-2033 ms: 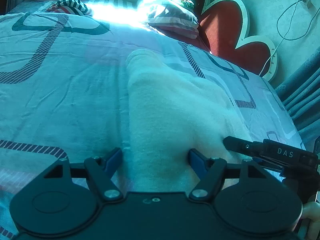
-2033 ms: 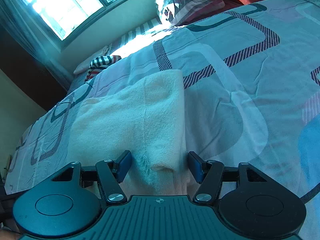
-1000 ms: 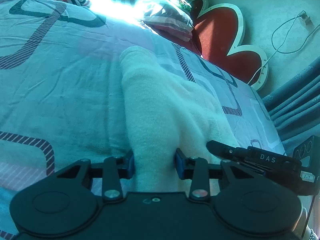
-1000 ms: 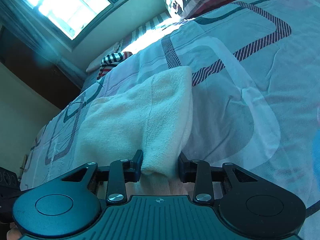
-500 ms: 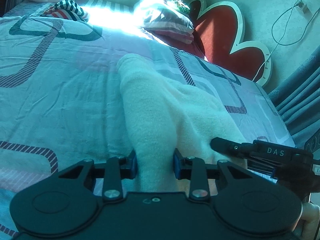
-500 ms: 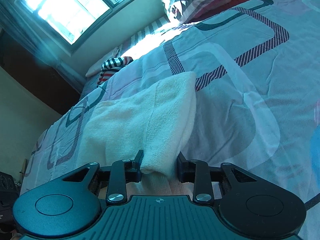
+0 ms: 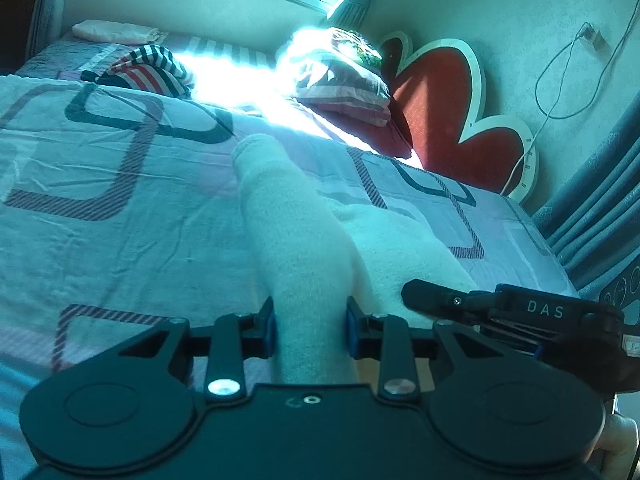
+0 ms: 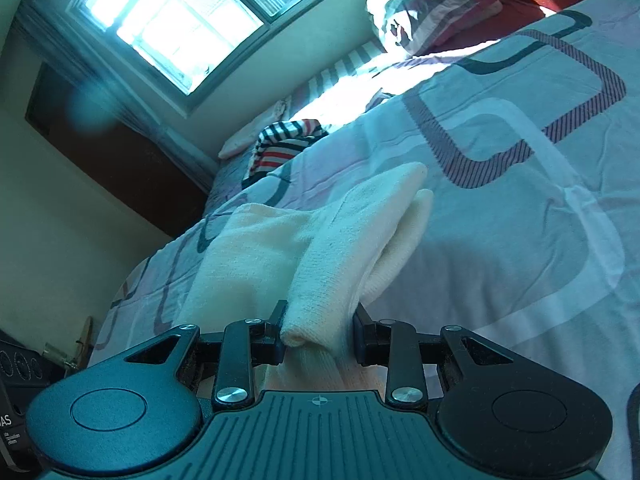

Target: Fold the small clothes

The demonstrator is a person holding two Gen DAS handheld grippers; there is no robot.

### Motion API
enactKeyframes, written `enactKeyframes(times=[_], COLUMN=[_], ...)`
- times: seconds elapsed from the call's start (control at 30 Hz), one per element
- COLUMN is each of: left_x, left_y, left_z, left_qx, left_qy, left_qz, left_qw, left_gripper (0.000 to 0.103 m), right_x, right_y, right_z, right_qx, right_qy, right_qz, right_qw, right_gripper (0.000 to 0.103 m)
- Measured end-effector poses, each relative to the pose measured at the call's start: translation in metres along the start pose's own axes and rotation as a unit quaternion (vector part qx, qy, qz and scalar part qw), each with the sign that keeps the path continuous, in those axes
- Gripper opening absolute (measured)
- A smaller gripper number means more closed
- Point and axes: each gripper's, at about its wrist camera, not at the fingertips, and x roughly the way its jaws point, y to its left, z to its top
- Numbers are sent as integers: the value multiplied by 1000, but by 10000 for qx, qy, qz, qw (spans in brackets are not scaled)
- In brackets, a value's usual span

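- The cream knit garment [image 7: 296,240] lies on the patterned bedspread [image 7: 100,208], its near edge lifted.
- Your left gripper [image 7: 307,326] pinches one near corner; your right gripper [image 8: 320,338] is clamped on the other.
- Carry both corners forward level, matching height, so the fold lands square on the far edge.

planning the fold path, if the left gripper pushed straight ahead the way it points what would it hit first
Probably the cream garment itself: the left gripper is shut on its near edge, and the cloth runs forward along that line before the bedspread.
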Motion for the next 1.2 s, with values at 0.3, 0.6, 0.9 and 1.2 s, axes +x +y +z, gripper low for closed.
enactKeyframes(times=[0.3, 0.6, 0.9, 1.2], left_x=[-84, -154, -156, -144], left_y=[86, 218, 319, 372], left_z=[7, 26, 27, -10], left_qx=[-162, -215, -197, -604], left_qy=[-426, -626, -533, -317], left_qz=[399, 581, 635, 598], left_qw=[9982, 9961, 9964, 9959], left_gripper=[30, 30, 30, 49], right_x=[48, 134, 225, 242], right_y=[103, 227, 274, 253], right_z=[-43, -104, -146, -157], right_qx=[-313, -579, -714, -488], right_qy=[152, 199, 362, 556], right_qz=[459, 542, 261, -133], right_qw=[9983, 9966, 9964, 9972], right_gripper=[31, 31, 31, 34])
